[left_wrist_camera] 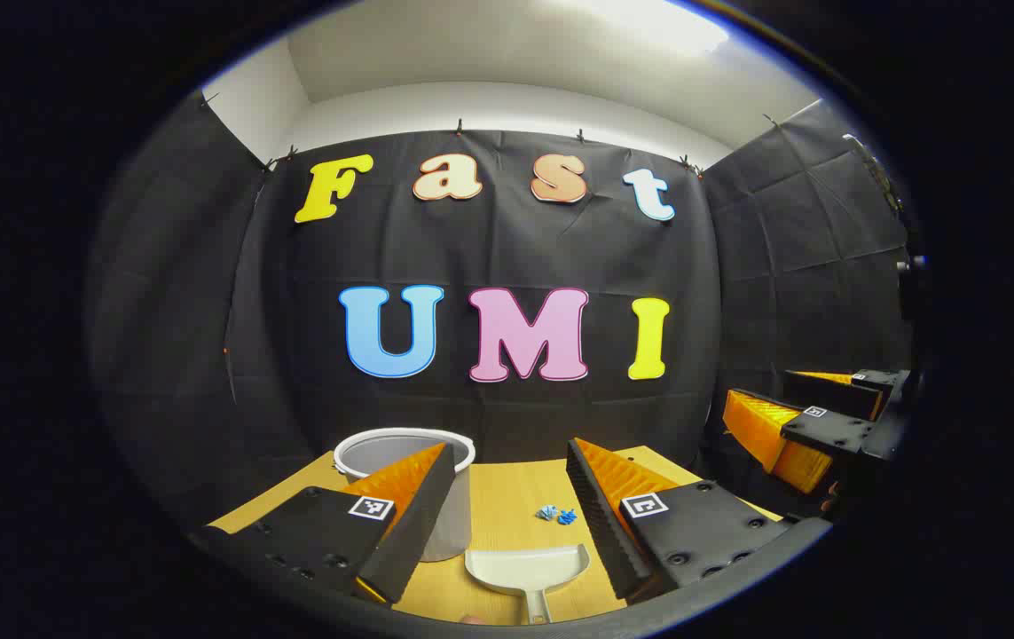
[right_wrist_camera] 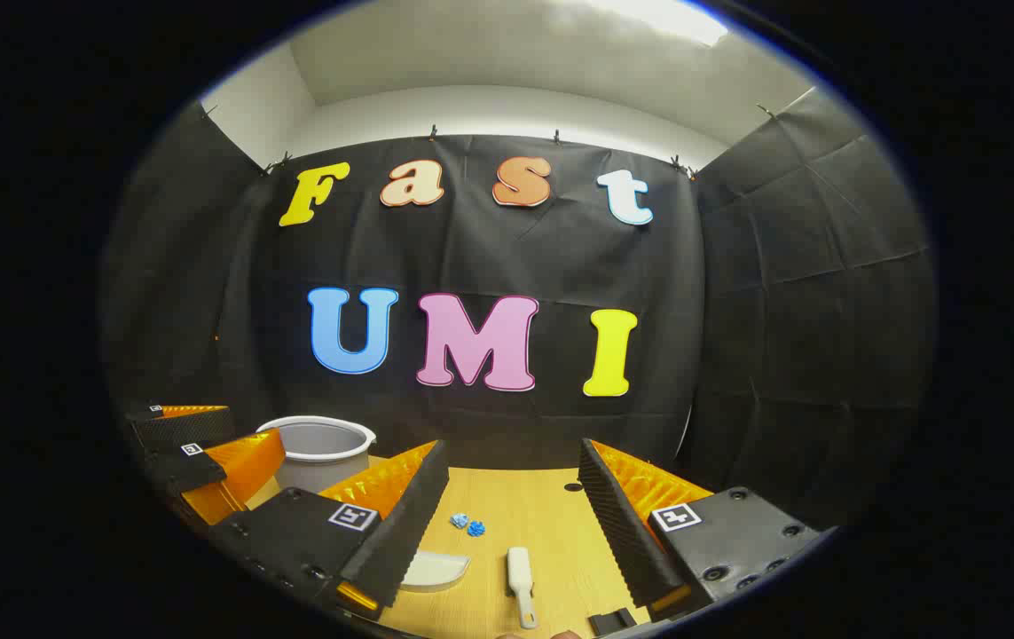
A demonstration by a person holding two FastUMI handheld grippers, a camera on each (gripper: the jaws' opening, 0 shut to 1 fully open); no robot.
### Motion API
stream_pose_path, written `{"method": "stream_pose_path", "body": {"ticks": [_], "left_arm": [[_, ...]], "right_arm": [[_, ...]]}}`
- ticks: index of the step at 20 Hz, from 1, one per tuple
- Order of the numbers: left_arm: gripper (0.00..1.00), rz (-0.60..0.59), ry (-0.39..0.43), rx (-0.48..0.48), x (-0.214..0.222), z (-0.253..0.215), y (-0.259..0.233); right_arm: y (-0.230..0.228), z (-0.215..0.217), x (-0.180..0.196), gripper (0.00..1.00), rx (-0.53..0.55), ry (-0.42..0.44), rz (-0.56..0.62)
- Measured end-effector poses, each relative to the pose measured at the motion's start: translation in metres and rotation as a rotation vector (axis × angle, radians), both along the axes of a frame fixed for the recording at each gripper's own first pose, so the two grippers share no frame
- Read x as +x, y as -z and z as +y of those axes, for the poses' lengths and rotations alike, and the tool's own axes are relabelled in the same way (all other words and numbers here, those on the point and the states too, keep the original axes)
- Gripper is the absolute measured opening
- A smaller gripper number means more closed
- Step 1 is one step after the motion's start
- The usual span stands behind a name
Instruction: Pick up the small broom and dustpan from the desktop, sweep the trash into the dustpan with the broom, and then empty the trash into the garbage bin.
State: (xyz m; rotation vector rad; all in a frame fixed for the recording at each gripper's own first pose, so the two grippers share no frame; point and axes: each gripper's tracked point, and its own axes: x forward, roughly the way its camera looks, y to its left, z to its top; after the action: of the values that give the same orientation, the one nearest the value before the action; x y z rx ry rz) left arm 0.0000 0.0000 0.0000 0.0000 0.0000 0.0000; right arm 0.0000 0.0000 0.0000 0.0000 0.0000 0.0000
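Black cloth hangs behind a wooden tabletop (left_wrist_camera: 507, 497), with a white wall and a bright ceiling above it.

From the left gripper view, the left gripper (left_wrist_camera: 507, 515) hangs over the near edge of the tabletop. Its 2 fingers stand wide apart and hold nothing. Between them, close to the near edge, lies the white dustpan (left_wrist_camera: 528, 568) with its handle pointing toward the camera. A little farther in sit 2 small blue bits of trash (left_wrist_camera: 557, 514) (they lie side by side, almost touching). The grey garbage bin (left_wrist_camera: 436, 461) stands upright toward the far left corner of the tabletop, partly hidden behind the left finger. Off past the right edge, the right gripper (left_wrist_camera: 790, 417) floats in the air, also with its fingers apart.

From the right gripper view, the right gripper (right_wrist_camera: 515, 515) hangs over the near edge too, fingers spread wide and empty. The small white broom (right_wrist_camera: 520, 572) lies flat between them near the near edge, with its handle pointing toward the camera. The dustpan (right_wrist_camera: 436, 570) peeks out beside the left finger, and the broom and dustpan are near each other but not touching. The trash (right_wrist_camera: 467, 524) lies just beyond them. The garbage bin (right_wrist_camera: 316, 448) stands at the far left, and the left gripper (right_wrist_camera: 196, 453) shows next to it at the left edge.
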Motion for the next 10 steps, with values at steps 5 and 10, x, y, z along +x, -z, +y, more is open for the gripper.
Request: {"method": "stream_pose_path", "body": {"ticks": [5, 10], "left_arm": [[0.76, 0.025, -0.019, 0.021, 0.006, 0.012, 0.006], [0.76, -0.004, -0.011, 0.042, 0.005, 0.013, -0.009]], "right_arm": [[0.0, 0.009, 0.005, 0.96, 0.004, -0.02, -0.005], [-0.008, -0.004, 0.013, 0.96, 0.049, 0.009, -0.005]]}}
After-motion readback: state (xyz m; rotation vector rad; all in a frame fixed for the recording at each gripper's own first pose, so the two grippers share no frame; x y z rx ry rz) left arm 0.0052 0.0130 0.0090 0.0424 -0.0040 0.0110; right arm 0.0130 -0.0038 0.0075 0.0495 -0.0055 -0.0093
